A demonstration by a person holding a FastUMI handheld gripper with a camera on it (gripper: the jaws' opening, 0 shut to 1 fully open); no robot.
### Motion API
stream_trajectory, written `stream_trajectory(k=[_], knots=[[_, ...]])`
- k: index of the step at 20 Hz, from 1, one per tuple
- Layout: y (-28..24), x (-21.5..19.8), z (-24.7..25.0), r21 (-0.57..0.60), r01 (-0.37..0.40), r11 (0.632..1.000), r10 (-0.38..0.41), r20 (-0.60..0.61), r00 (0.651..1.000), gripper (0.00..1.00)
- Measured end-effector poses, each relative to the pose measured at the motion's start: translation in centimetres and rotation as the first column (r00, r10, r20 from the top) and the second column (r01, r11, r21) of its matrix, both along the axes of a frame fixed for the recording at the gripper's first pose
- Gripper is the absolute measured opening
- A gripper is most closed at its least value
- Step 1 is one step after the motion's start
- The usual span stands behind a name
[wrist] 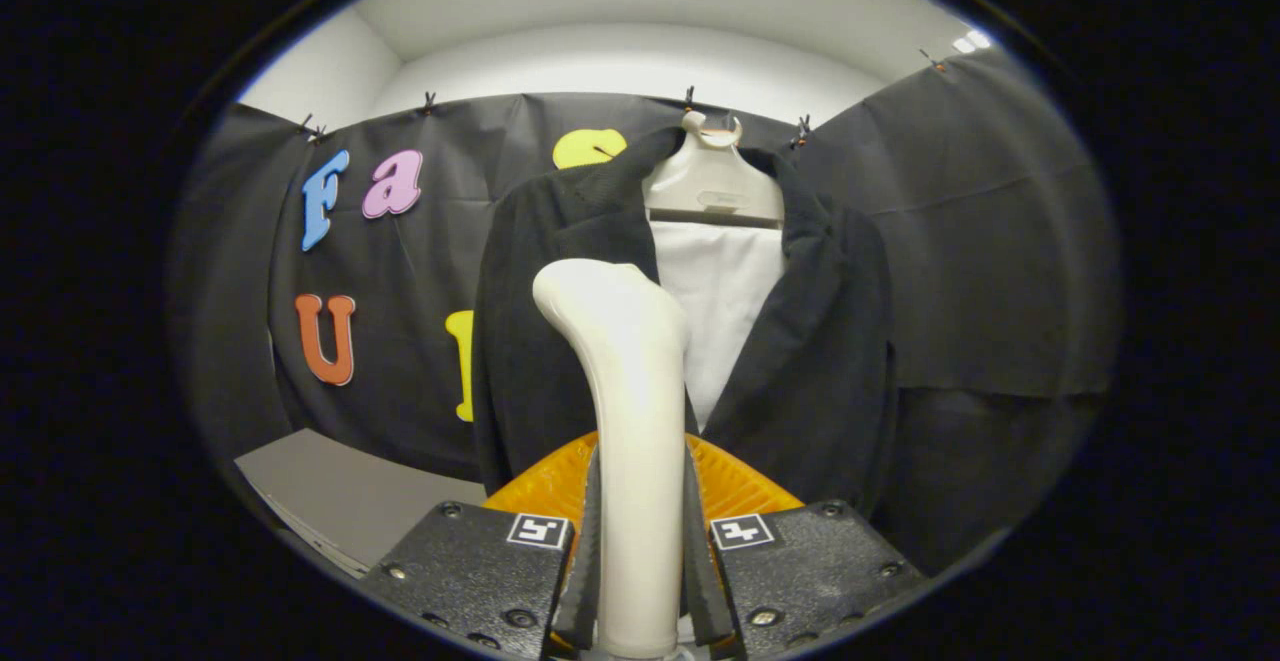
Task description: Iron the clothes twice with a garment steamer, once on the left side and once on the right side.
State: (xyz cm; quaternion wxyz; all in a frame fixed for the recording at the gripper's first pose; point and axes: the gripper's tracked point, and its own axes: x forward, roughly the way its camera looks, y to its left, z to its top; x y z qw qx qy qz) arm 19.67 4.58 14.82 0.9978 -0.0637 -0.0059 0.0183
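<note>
— What is the gripper (pixel 640 551) doing?

— It is clenching the steamer (pixel 630 421). The cream handle is standing upright between the two fingers, and both fingers (pixel 586 551) are pressing against its sides. The steamer's bent top is rising well above the fingers and leaning a little to the left.

— And the clothes?

— A dark jacket (pixel 820 341) is hanging just beyond the steamer on a pale hanger (pixel 712 186), open at the front, with a white lining (pixel 720 301) showing between the lapels. The steamer's top is overlapping the jacket's left panel; whether it is touching the cloth, I cannot tell.

— Anything hard to make out?

— Plenty. The steamer's lower end is cut off below the fingers. An orange ribbed piece (pixel 740 486) is peeking out behind the handle, mostly hidden by it and the gripper's blocks. The jacket's hem is hiding behind that piece too. A grey surface (pixel 330 491) is lying off to the left, partly cut off.
</note>
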Motion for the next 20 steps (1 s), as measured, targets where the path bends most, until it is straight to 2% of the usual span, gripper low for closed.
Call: stream_trajectory(k=[7,12,20], knots=[[-1.3,-0.1,-4.9,0.03,0.035,0.999,-0.033,-0.082,0.996,0.39],[-2.1,-0.5,-6.6,0.038,0.056,0.998,-0.051,-0.112,0.992,0.38],[-2.4,-1.2,-9.8,0.003,0.079,0.997,-0.077,-0.143,0.987,0.39]])
